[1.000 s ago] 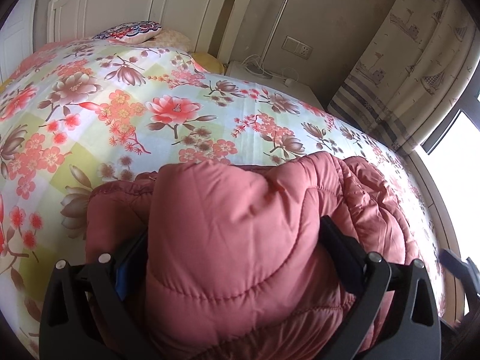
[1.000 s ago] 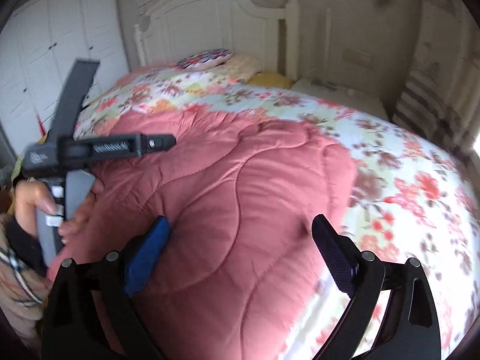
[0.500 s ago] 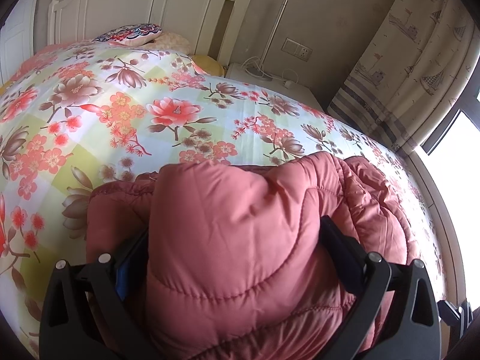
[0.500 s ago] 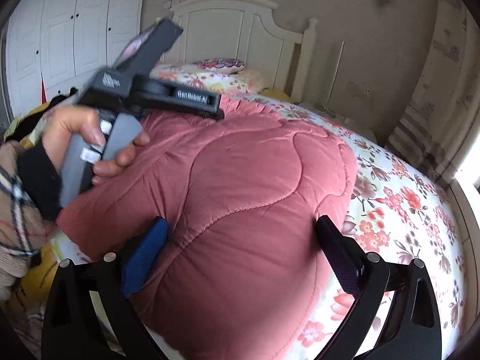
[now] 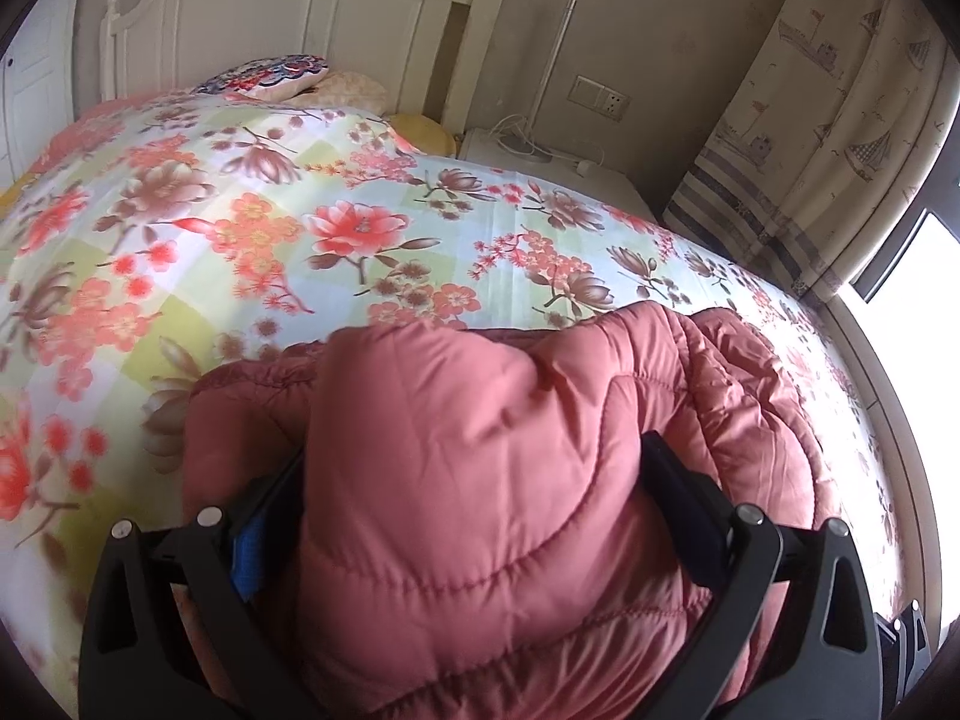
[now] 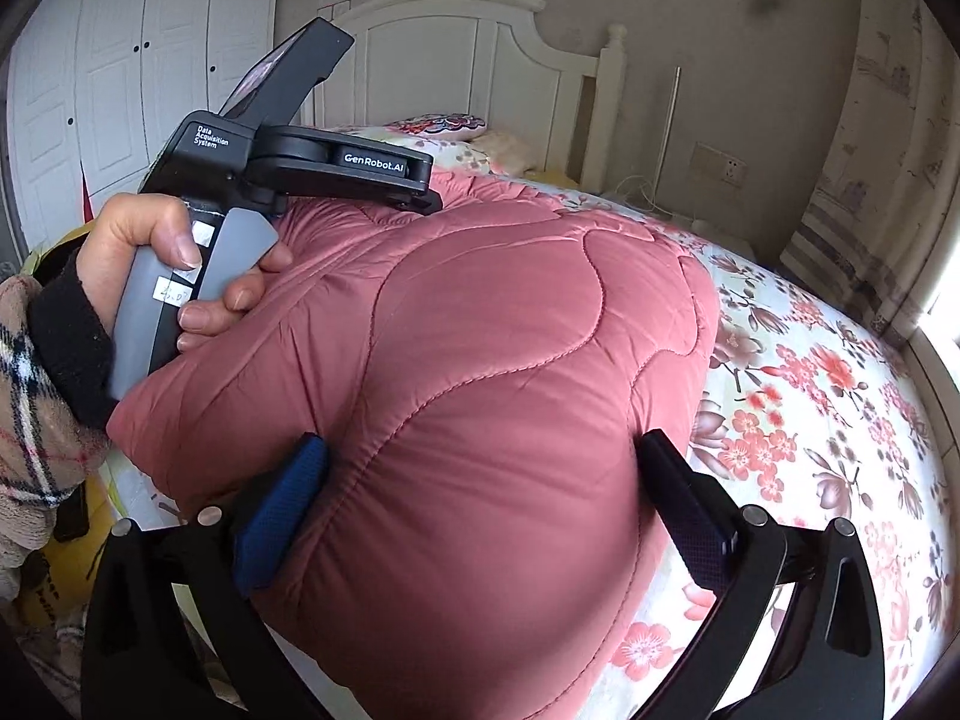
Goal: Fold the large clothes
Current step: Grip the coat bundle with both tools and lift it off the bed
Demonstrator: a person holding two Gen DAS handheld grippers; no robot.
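Lying bunched on the bed, one pink quilted padded jacket (image 6: 492, 396), folded into a thick mound; stitched curved seams on the upper face.

Position: on the flower-printed bedsheet (image 5: 252, 240) in red, peach and pale green, near the foot end of the bed, well apart from the pillows.

Right gripper (image 6: 480, 498), black frame, blue pad on one finger and dark textured pad on the other: jaws spread about as wide as they go and opening; a bulge of the jacket fills the space between them, and whether the pads press the fabric cannot be told.

Left gripper (image 5: 474, 504), same make: jaws wide, a fold of the jacket swelling up between and over them, hiding most of both pads; a firm grip cannot be told. In the right wrist view its black body sits against the far side of the jacket, the grey handle held by the person's left hand (image 6: 174, 264), with a dark cuff and a plaid sleeve.

Beyond the jacket, toward the head of the bed:
- white panelled wooden headboard (image 6: 480, 54)
- patterned cushion (image 5: 270, 72) with a pale pillow beside it
- white nightstand (image 5: 540, 150) with cables
- wall socket (image 5: 600, 97)
- curtain with sailboat print (image 5: 840, 90), right of the nightstand
- white wardrobe doors (image 6: 144, 60), left of the headboard
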